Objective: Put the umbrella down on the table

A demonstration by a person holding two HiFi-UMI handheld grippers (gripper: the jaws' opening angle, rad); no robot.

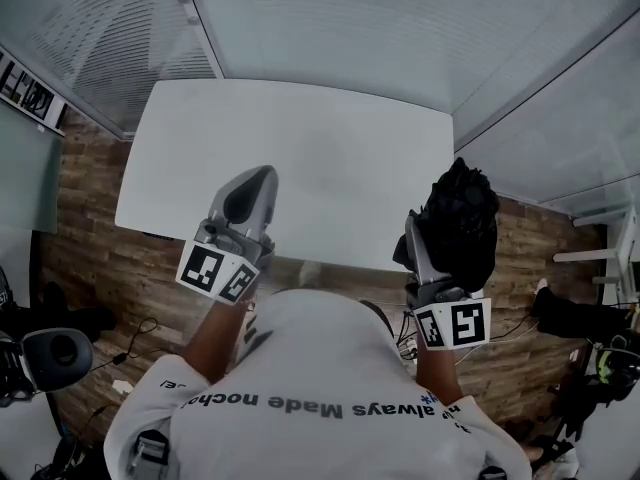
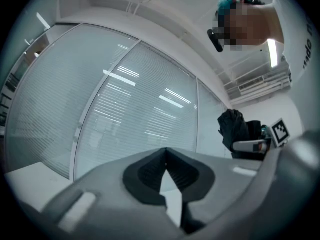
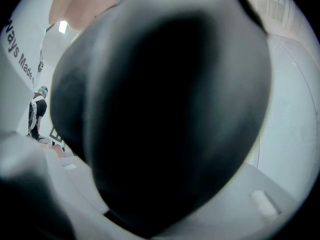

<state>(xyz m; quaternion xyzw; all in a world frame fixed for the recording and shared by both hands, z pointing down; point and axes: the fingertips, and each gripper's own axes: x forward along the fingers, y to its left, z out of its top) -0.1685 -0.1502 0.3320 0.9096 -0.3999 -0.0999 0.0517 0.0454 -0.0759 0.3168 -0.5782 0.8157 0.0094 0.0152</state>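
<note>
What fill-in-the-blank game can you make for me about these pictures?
1. The right gripper holds an umbrella that is ____ in colour.
2. The left gripper has its jaws together and holds ____.
3. The table in front of the person has a top that is ____ in colour.

Missing words: black; nothing; white.

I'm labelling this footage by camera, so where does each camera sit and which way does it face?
Head view: on the person's head, facing steeply down at the table; shoulders, arms, left claw and right claw show.
Left gripper view: on the left claw, facing along its shut jaws toward a glass wall.
Right gripper view: on the right claw; the gripped black umbrella fills it.
Shared: the umbrella shows in all three.
</note>
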